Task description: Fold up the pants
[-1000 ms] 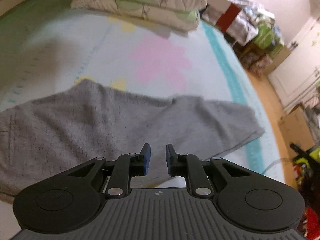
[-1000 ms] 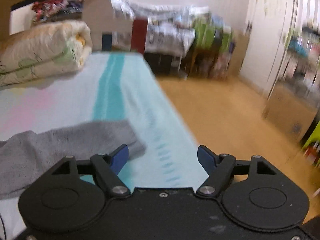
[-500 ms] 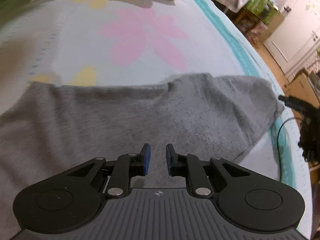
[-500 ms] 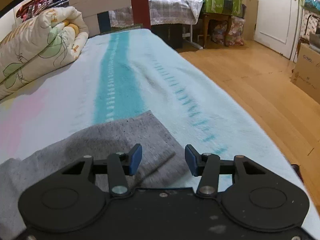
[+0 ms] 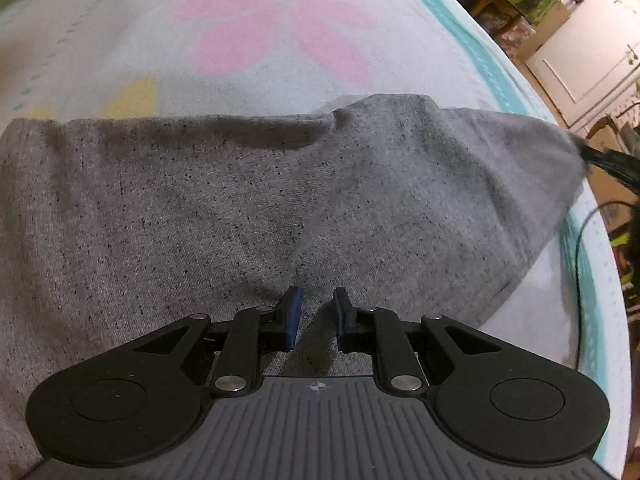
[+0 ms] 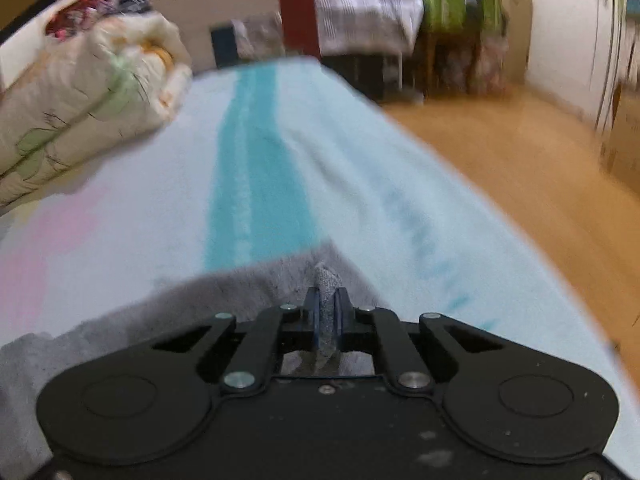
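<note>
The right gripper (image 6: 327, 309) has its jaws clenched on a pinch of the pants (image 6: 224, 300); a small upright fold of speckled grey knit pokes up between the blue pads. The left gripper (image 5: 314, 310) has its jaws parted a little, released, with grey cloth showing in the gap and nothing pinched; whether the blue pads (image 5: 293, 312) touch the cloth I cannot tell.

The pants (image 5: 200, 200) are a soft heathered grey knit flecked with dark specks. They lie spread across the bed (image 5: 100, 40), mostly flat, with a shallow crease running up from the left jaws and a low ridge along the far edge. At the far right corner the cloth is drawn up to a point where a black part of the other gripper (image 5: 608, 160) meets it.

The bed cover is a pale, nubby blanket printed with a large pink flower (image 5: 276, 28) and yellow patches, with a teal stripe (image 6: 256, 160) near its edge. A rolled, puffy cream quilt (image 6: 80, 108) with green leaf prints sits at the far end. Beyond the bed lies a smooth wooden floor (image 6: 520, 168).
</note>
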Demonstrator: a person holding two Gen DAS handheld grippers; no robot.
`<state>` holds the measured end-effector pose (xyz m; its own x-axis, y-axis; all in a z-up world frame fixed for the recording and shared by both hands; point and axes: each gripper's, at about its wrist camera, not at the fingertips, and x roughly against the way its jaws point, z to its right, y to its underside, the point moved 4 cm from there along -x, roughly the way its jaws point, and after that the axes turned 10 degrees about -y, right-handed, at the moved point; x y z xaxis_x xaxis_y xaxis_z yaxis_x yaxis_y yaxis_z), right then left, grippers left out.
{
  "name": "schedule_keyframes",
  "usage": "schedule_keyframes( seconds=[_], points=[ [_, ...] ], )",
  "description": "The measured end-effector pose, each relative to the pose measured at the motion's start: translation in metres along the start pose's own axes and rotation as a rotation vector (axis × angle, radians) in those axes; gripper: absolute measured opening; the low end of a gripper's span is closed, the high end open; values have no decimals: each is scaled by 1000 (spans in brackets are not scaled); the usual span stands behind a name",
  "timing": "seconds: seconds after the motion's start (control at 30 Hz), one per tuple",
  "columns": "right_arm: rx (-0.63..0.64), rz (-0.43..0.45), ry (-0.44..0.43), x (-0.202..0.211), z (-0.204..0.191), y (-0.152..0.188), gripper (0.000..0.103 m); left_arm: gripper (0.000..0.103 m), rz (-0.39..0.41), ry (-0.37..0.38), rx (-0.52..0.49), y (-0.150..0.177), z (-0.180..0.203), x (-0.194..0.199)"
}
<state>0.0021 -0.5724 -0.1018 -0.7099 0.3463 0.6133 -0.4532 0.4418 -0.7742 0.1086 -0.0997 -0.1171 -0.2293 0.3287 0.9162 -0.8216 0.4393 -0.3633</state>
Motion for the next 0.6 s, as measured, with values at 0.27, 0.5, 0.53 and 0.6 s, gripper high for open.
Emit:
schedule_keyframes(
  seconds=[0.27, 0.5, 0.53, 0.6],
  points=[
    [14, -182, 109, 3, 26, 45, 9, 17, 4, -13, -28, 2, -1, 3],
    [105, -6, 9, 15, 9, -7, 40, 18, -1, -13, -21, -3, 7, -3],
    [119, -13, -19, 9, 6, -14, 46, 18, 1, -13, -23, -3, 7, -3],
    [147, -34, -48, -7, 4, -24, 47, 18, 3, -11, -25, -2, 7, -4]
  ],
)
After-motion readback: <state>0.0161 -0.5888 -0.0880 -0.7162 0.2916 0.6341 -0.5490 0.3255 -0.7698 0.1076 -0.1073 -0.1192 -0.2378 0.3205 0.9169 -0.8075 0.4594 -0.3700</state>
